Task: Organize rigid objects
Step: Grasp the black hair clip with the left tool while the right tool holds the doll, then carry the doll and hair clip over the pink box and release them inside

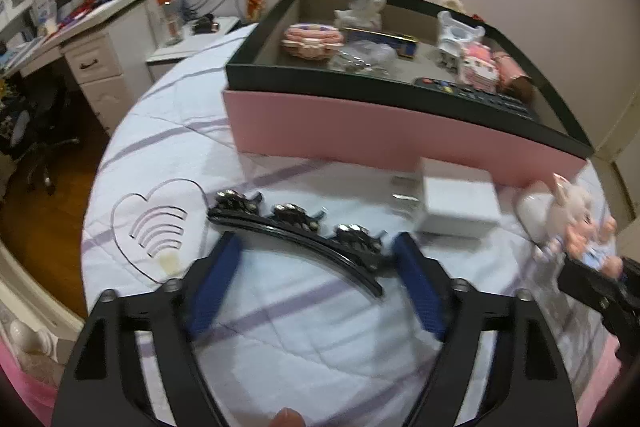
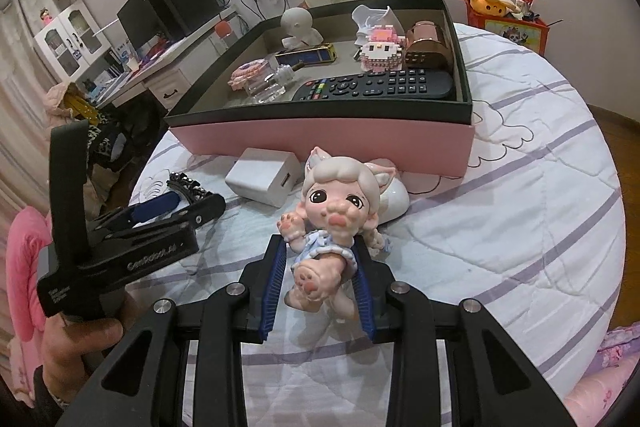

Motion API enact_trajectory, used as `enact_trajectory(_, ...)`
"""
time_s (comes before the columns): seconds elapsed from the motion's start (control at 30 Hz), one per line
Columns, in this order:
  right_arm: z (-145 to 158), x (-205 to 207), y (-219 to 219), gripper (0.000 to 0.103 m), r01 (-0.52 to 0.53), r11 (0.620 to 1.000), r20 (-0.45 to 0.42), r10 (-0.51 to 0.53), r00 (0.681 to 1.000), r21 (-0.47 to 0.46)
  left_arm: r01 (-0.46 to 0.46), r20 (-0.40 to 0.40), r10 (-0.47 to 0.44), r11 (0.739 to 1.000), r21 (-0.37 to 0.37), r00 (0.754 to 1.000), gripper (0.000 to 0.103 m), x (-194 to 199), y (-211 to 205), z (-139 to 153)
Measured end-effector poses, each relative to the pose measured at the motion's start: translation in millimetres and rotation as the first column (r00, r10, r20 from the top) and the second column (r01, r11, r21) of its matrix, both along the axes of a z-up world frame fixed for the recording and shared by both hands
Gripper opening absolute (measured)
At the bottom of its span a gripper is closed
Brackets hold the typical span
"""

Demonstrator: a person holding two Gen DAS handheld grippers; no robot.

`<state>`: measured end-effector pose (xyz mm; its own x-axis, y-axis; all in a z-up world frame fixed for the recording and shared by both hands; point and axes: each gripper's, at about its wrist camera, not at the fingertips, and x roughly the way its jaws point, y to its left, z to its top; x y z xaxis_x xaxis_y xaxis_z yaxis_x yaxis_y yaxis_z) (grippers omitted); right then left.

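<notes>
Round bed [image 2: 520, 227] under a quilted white cover with lilac stripes and stitched outlines, falling away to wood floor past its curved edge. On it toward the far edge, a big rectangular box [image 2: 320, 143], pink-walled, black-rimmed, cardboard-lined, holding a long black remote [image 2: 376, 87] against its near wall, a pink brick-built figure [image 2: 380, 51], a white astronaut figure [image 1: 362, 5]. Just in front of that pink wall, a white glossy charger block [image 2: 264, 181], square-cornered. Beside it, lifted clear of the cover, a glossy doll [image 2: 340, 219] with pale hair, cat ears, blue dress, pink paw soles; right gripper [image 2: 320, 287] clamped on its legs between ribbed blue pads. Toward the near left edge, a slim curved black hair clip [image 1: 296, 231] with three rhinestone clusters, flat on the cover; left gripper [image 1: 316, 263] over it, jaws wide apart either side of it, not pressing. Open bare quilt near the right edge.
</notes>
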<state>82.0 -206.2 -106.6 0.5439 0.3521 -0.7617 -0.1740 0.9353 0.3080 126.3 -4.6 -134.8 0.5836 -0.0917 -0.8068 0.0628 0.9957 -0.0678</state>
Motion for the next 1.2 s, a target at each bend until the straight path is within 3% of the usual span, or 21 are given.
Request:
enact_trajectory(0.1,1,-1,3,0.033,-0.009,1.0,0.003,0.009,1.0,-0.004,-0.021,0.017,0.021,1.0,0.02,1.0,0.094,6,-1,-6)
enact_trajectory(0.17,2,-2,4,0.033,-0.009,1.0,0.005,0.009,1.0,-0.007,-0.021,0.024,0.02,1.0,0.02,1.0,0.08,7,-3,-4)
enact_trajectory(0.23,4,-3,3,0.033,-0.008,1.0,0.007,0.008,1.0,-0.008,-0.04,0.035,0.039,0.999,0.017,0.999,0.053,5,3,-1)
enact_trajectory(0.33,6,-4,3,0.033,-0.007,1.0,0.013,0.007,1.0,-0.009,-0.044,0.029,0.044,0.999,-0.012,0.999,0.031,1,19,1)
enact_trajectory(0.37,7,-4,3,0.033,-0.007,1.0,0.014,0.007,1.0,-0.009,-0.042,0.024,0.043,0.999,-0.029,0.999,0.028,0,25,2)
enact_trajectory(0.43,8,-3,5,0.033,-0.009,1.0,0.016,0.009,1.0,-0.01,-0.042,0.016,0.043,0.997,-0.059,0.999,0.026,-2,33,3)
enact_trajectory(0.8,14,-6,14,0.033,-0.032,0.999,0.029,0.032,0.999,-0.018,-0.017,0.04,0.02,0.998,-0.06,0.999,0.026,-28,46,16)
enact_trajectory(1.2,45,-4,12,0.033,-0.034,0.999,0.09,0.035,0.995,-0.017,0.03,0.135,-0.022,0.998,-0.055,0.991,0.026,-31,39,73)
